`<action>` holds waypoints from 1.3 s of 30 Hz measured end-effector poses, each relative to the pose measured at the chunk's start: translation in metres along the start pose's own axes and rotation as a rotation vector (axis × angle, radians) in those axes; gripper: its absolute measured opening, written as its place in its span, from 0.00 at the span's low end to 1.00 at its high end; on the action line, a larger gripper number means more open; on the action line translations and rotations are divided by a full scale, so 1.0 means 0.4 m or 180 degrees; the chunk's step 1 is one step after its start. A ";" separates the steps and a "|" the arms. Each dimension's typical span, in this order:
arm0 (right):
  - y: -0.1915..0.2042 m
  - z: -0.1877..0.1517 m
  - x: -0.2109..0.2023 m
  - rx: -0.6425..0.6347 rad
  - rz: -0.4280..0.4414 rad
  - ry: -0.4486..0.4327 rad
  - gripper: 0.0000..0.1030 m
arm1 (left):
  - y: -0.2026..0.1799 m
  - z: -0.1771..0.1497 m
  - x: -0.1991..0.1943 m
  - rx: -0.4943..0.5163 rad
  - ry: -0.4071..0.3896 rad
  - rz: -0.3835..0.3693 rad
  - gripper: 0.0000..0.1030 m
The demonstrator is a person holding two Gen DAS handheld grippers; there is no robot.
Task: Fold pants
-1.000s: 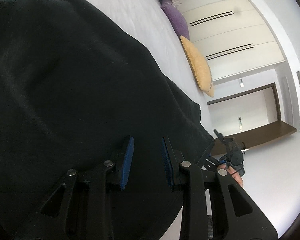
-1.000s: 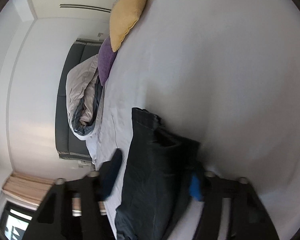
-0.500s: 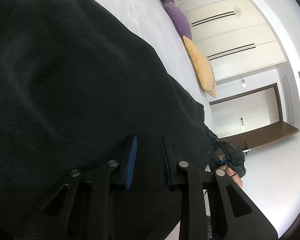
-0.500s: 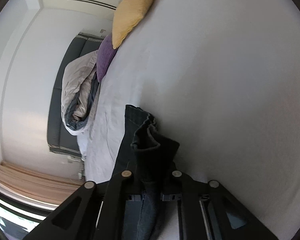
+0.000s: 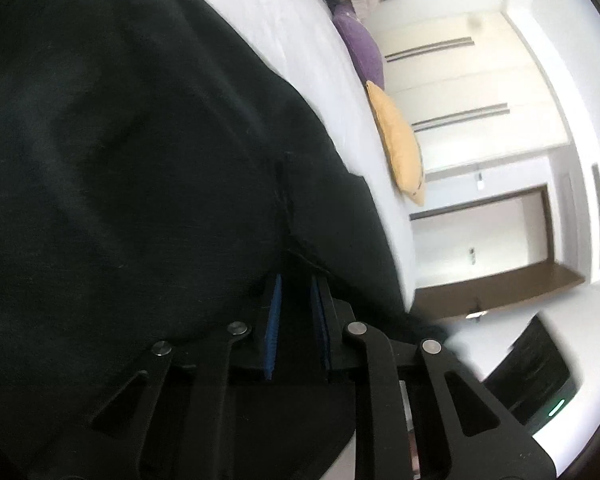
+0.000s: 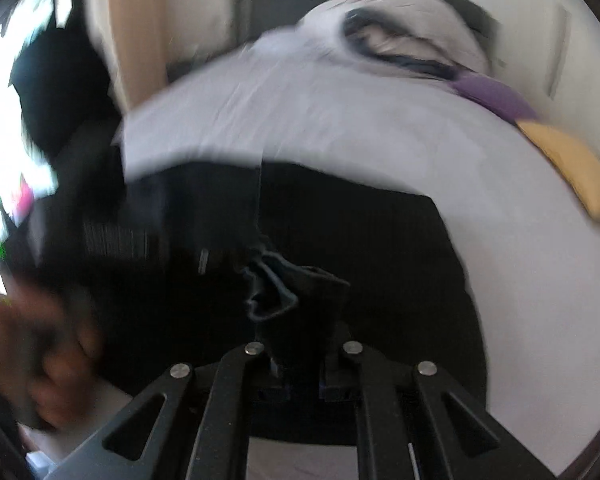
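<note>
Much of the right wrist view is smeared by motion blur, and the person's hand at its lower left is seen only as a vague brown shape. The dark pants are spread on the white bed; in the left view they fill most of the frame and are cut off at its left and bottom edges. The fingers of the left gripper are held a narrow gap apart with their blue pads facing; whether cloth is caught between them cannot be told. A bunched fold of the pants is pinched by the right gripper, whose tips are hidden under the fabric. Compared with half a second earlier, the left gap has narrowed slightly, and the right view has swung round, so the purple pillow and yellow pillow now appear, probably, at its right.
</note>
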State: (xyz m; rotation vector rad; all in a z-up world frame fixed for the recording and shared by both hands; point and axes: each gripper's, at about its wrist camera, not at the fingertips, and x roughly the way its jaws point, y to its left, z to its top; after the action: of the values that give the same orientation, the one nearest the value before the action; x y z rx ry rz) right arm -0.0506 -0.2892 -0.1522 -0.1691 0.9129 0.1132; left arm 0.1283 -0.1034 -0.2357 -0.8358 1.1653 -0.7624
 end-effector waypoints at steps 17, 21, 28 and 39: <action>0.062 -0.013 -0.080 -0.0025 -0.0426 -0.0379 0.10 | -0.057 -0.006 -0.026 -0.0222 -0.0016 -0.0023 0.97; 0.093 -0.016 -0.084 -0.0170 -0.0517 -0.0370 0.10 | -0.044 0.024 -0.019 -0.0357 0.0024 -0.0082 0.88; 0.157 -0.017 -0.089 -0.0345 -0.0537 -0.0379 0.11 | -0.041 0.089 -0.012 -0.0264 0.0370 0.0103 0.18; 0.320 -0.008 -0.107 -0.0884 -0.0448 -0.0491 0.11 | -0.141 0.187 -0.124 0.0748 0.0534 0.0659 0.06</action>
State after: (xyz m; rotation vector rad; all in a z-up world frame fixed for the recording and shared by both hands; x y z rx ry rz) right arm -0.1005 -0.1653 -0.1326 -0.4755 0.7262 0.1202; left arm 0.1853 -0.0764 -0.1502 -0.4547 1.2605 -0.7901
